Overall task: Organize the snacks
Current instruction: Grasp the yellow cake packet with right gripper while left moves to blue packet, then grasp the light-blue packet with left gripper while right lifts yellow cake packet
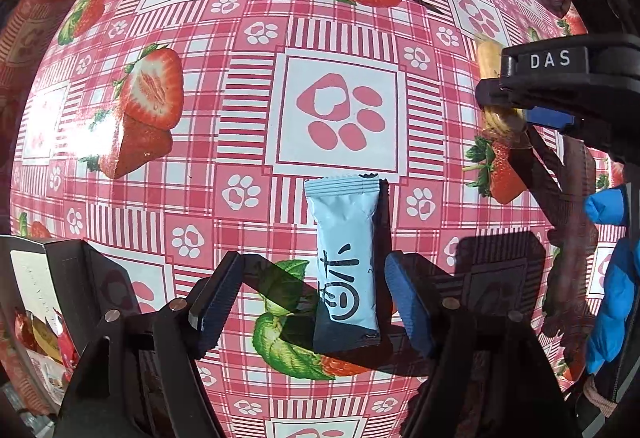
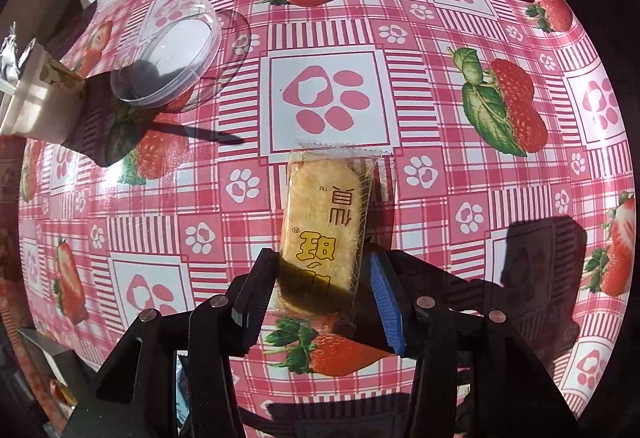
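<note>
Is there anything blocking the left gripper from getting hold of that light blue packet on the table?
Nothing visible is in the way. The light blue snack packet lies flat on the tablecloth, already between the open fingers of the left gripper, with bare cloth on both sides of it.

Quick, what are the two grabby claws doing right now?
Left gripper: open, its fingers either side of the light blue snack packet, not pressing it.
Right gripper: shut on the clear-wrapped rice cracker.
</note>
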`<state>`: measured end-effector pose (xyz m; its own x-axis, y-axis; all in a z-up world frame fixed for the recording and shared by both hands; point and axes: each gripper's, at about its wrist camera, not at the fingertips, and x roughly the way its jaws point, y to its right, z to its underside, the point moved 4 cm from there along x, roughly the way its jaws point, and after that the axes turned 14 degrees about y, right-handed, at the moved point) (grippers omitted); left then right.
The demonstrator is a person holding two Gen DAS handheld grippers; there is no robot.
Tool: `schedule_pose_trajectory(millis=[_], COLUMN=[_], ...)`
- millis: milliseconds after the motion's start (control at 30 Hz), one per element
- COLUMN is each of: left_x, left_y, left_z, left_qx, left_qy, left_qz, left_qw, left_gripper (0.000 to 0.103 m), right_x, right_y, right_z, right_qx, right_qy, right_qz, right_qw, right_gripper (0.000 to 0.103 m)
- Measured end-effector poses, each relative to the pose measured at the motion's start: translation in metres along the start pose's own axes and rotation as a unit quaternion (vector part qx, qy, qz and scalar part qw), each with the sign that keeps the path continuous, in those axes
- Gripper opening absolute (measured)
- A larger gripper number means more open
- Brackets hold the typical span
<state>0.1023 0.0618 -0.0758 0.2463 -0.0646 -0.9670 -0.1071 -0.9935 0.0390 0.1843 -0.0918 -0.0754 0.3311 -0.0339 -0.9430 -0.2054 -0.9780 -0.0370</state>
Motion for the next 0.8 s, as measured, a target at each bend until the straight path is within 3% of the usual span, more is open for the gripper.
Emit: schedule_pose_trajectory(millis=[100,233,367,700,733,800], left_x=[0.001,-0.006,-0.013,-0.046,-0.049,-0.05], left_y=[0.009,0.023,0.021,0.0,-0.001,-0.001], left_z=[0.001,0.007,0.032,0.156,0.167,0.177], left_qx=[0.032,0.071,0.081,0.109,0.118,0.133], left_qy=[0.008,0.023,0.022,0.001,0.002,-0.007], left_qz=[-0.023,-0.017,-0.016,-0.008,-0.006,-0.002], left_qw=[0.9992,0.997,0.9963,0.994,0.993,0.9911], left_gripper=[0.07,0.025,0.025,0.026,0.027,0.043], right_x=[-0.005,-0.013,-0.028,-0.071,-0.075,-0.081], right_y=[0.001,0.009,0.013,0.023,0.024,0.025], right_z=[0.005,0.031,0.073,0.211,0.223,0.245], right_qx=[-0.012,-0.015,-0.039,-0.073,-0.071,-0.074], right_qy=[-0.008,-0.015,-0.022,-0.061,-0.068,-0.079], right_qz=[-0.015,-0.028,-0.03,-0.038,-0.037,-0.036], right_qw=[1.0,0.999,0.999,0.995,0.994,0.994], right_gripper=[0.037,0.037,0.037,0.037,0.037,0.038])
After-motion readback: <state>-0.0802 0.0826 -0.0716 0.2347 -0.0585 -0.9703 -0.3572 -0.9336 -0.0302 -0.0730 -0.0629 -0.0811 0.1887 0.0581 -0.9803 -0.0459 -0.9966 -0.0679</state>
